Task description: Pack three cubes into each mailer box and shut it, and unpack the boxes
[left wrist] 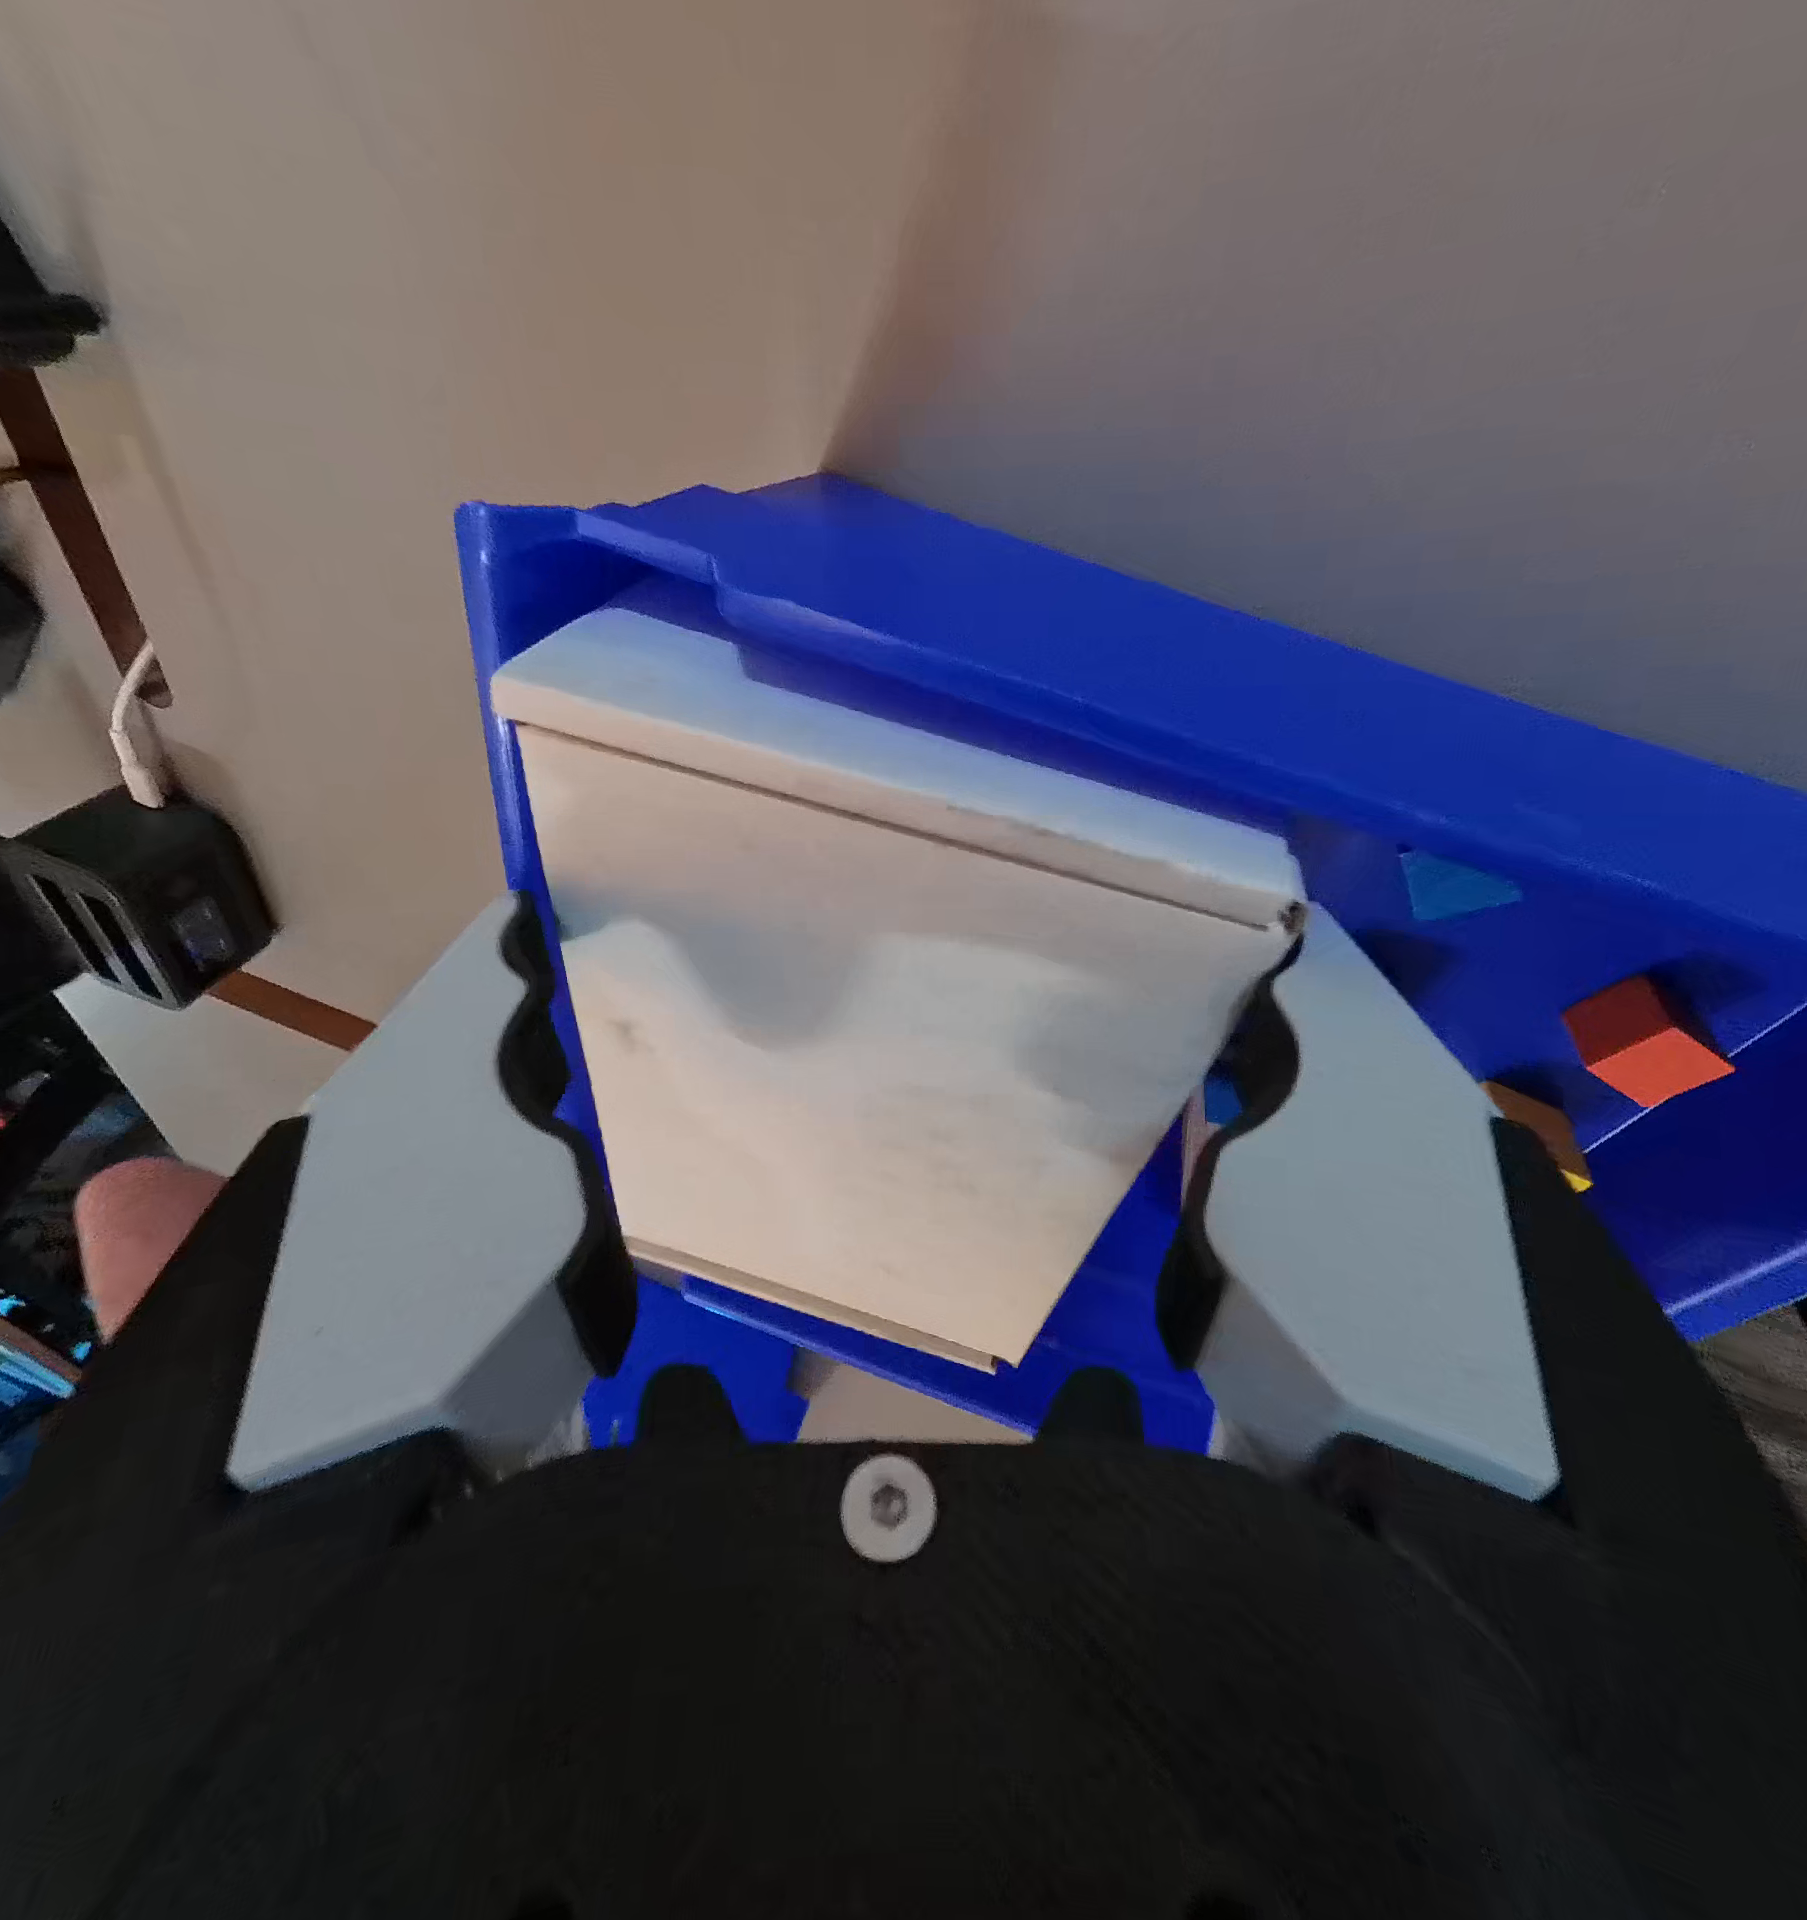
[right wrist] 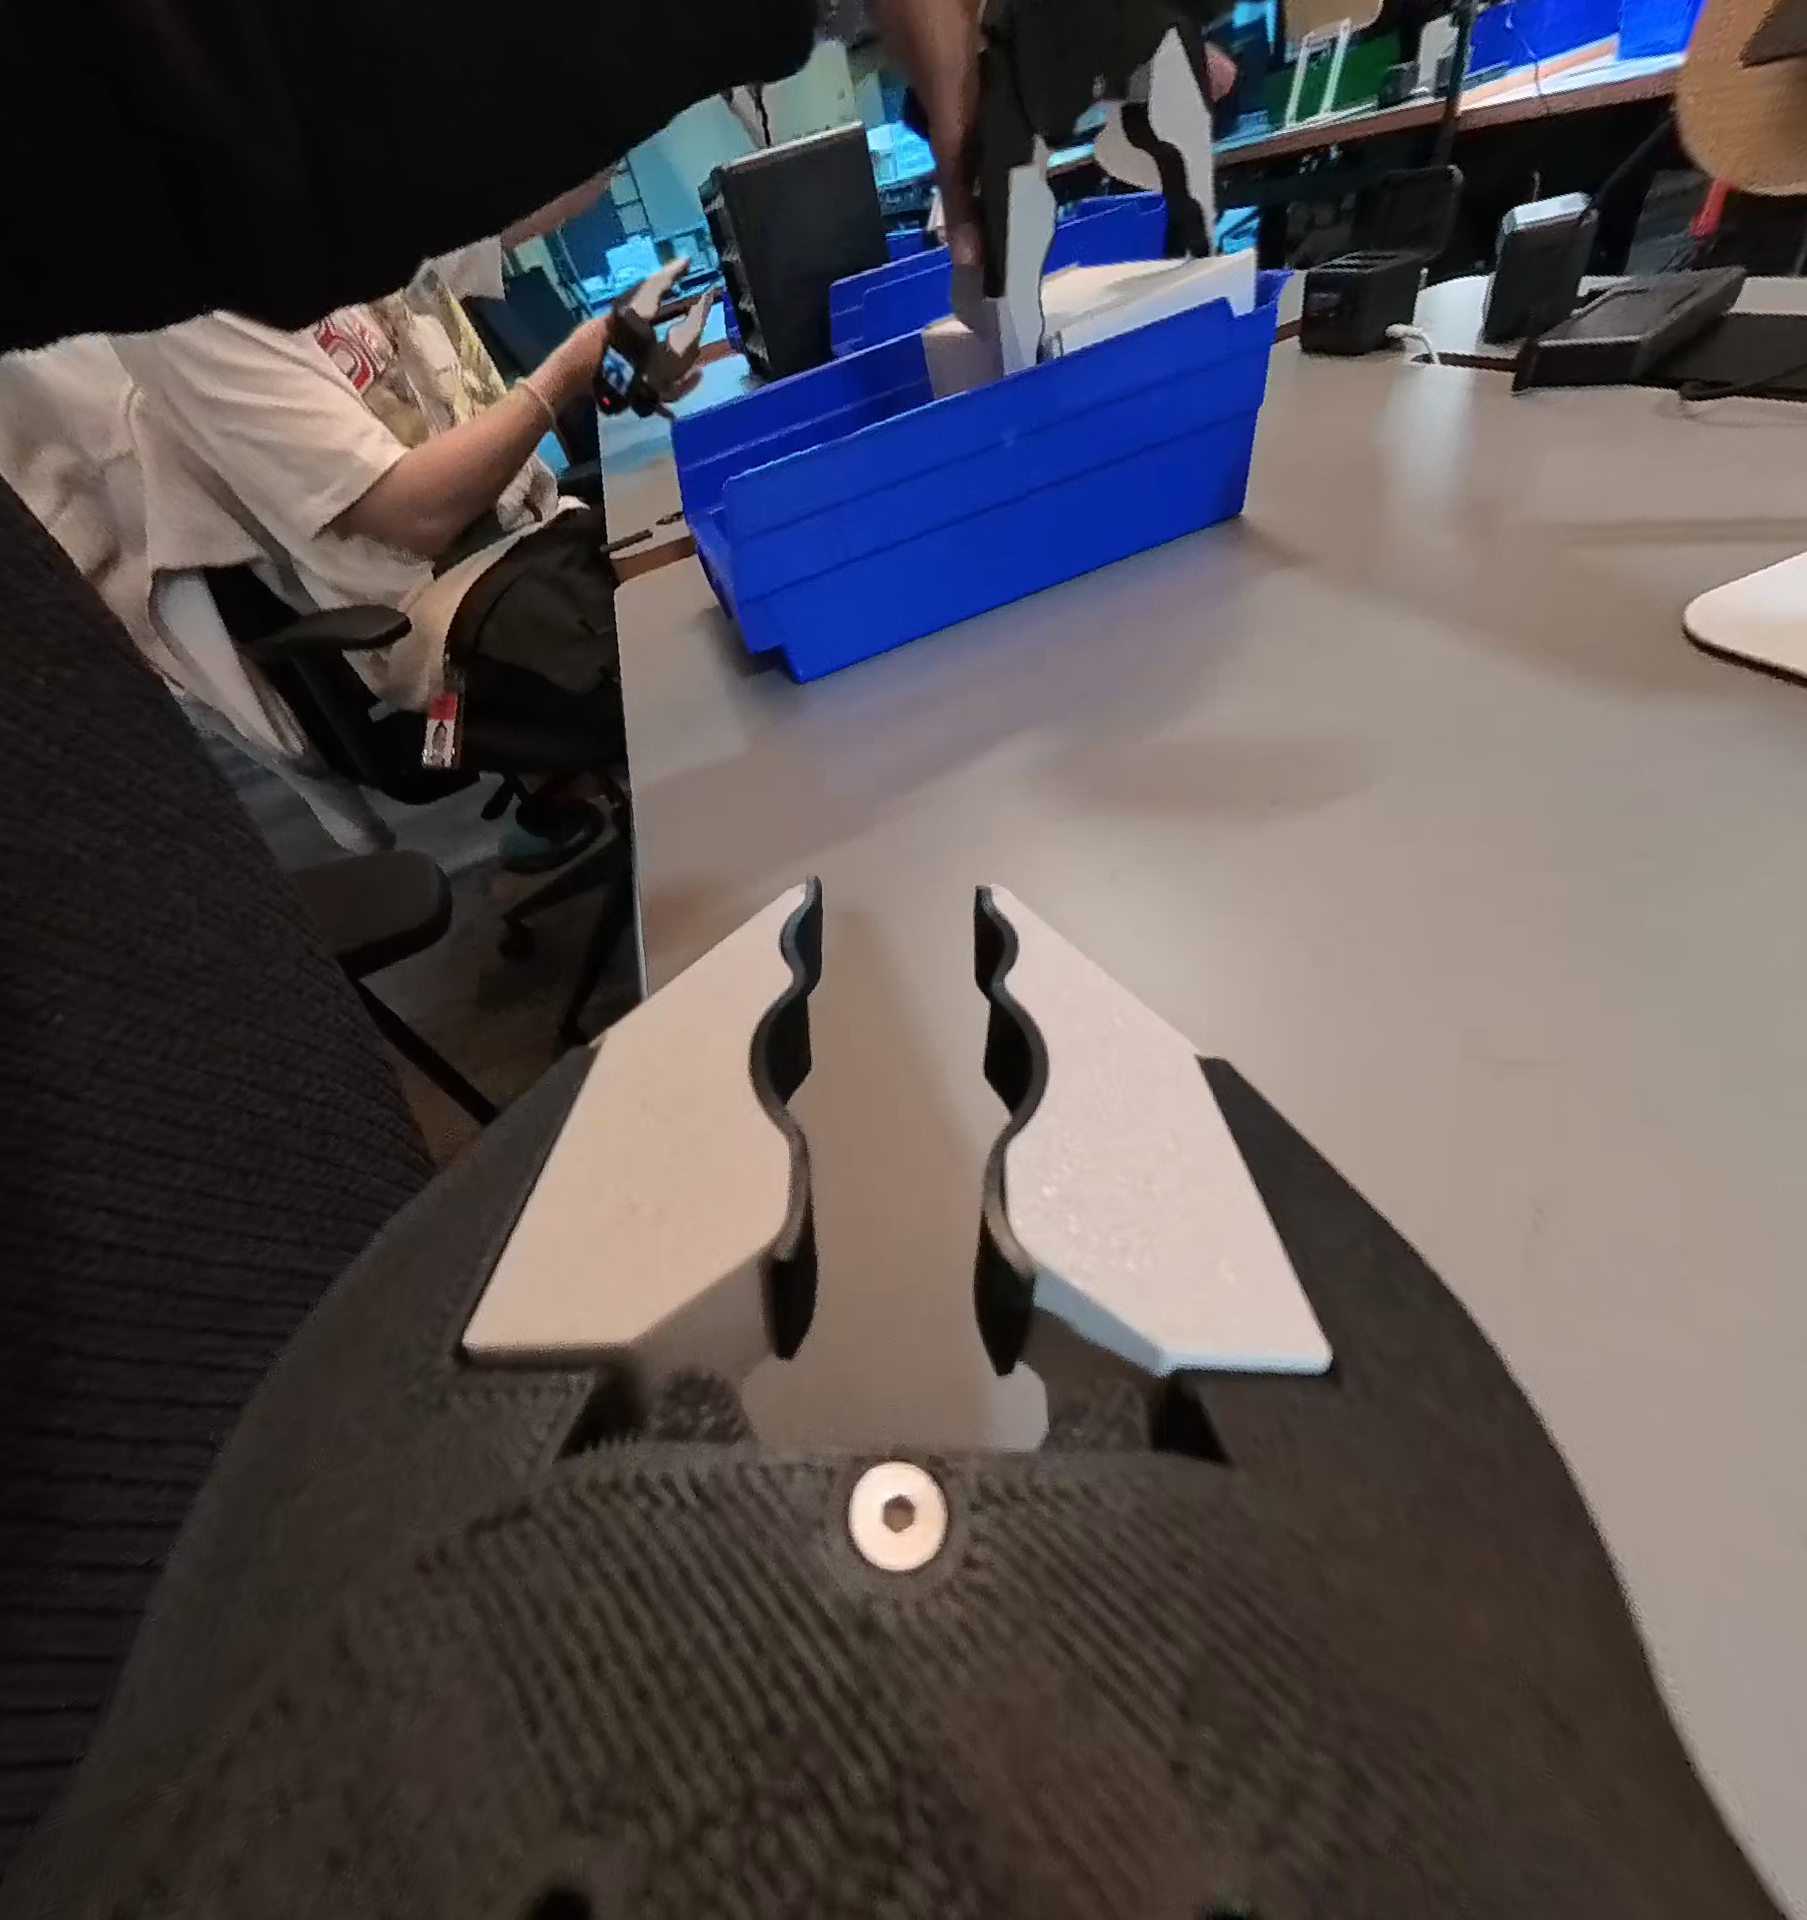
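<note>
Left tongs [left wrist: 904, 935] flank mailer box [left wrist: 878, 1029], bin [left wrist: 1294, 707] behind.

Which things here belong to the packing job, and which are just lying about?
Job:
- white mailer box, between the left gripper fingers
- blue bin
- red cube in the bin
- right gripper, open over the table

Lying about:
- black charger
- seated person
- white board
</note>
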{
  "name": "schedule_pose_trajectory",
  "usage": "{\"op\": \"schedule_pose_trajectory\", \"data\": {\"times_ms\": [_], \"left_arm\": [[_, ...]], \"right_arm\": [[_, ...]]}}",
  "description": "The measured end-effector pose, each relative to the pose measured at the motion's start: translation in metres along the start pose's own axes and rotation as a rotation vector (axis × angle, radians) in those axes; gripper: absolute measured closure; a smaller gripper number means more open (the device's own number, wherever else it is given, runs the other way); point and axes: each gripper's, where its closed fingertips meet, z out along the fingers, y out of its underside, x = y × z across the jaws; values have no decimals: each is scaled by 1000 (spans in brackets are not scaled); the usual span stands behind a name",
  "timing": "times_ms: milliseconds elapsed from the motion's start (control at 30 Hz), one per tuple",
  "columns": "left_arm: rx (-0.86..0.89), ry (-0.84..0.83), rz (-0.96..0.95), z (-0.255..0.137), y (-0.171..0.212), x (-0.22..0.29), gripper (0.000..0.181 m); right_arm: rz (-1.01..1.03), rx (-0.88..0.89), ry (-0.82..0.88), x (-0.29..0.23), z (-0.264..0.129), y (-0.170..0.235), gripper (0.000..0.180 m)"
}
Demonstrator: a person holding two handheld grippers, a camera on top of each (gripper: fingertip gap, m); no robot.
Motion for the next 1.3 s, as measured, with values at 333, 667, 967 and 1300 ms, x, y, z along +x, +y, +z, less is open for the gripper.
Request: {"op": "schedule_pose_trajectory", "data": {"times_ms": [333,667,967,1300], "left_arm": [[15,5,31,-5,3,18,55],[53,-52,-64,-30,16,11,59],[409,-258,-176,-124,1,-7,162],[5,-455,-114,-33,39,-17,80]], "right_arm": [[80,19,5,8,-5,-2,150],[54,15,4,3,-4,-3,151],[98,38,-8,5,-6,-6,151],[86,78,-9,-1,-19,-20,150]]}}
